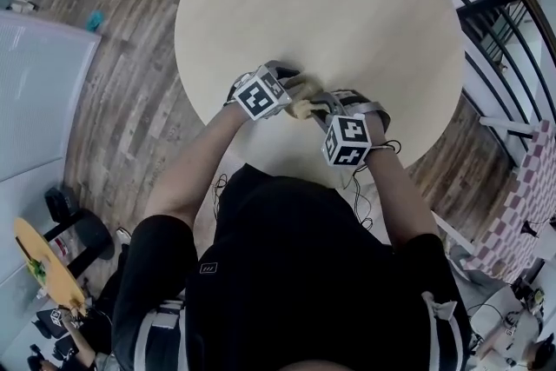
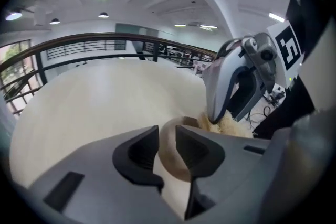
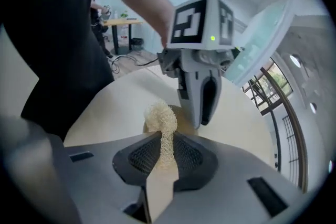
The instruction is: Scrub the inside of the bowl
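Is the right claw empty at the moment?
No, the right claw is shut on a pale mesh scrubber.

Overhead downward, gripper views close, sharing bowl

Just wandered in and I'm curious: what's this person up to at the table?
A person at a round table holds a tool in each hand. The left tool is clamped on the rim of a tan bowl, steadying it. The right tool grips a pale mesh scrubber, held right at the bowl.
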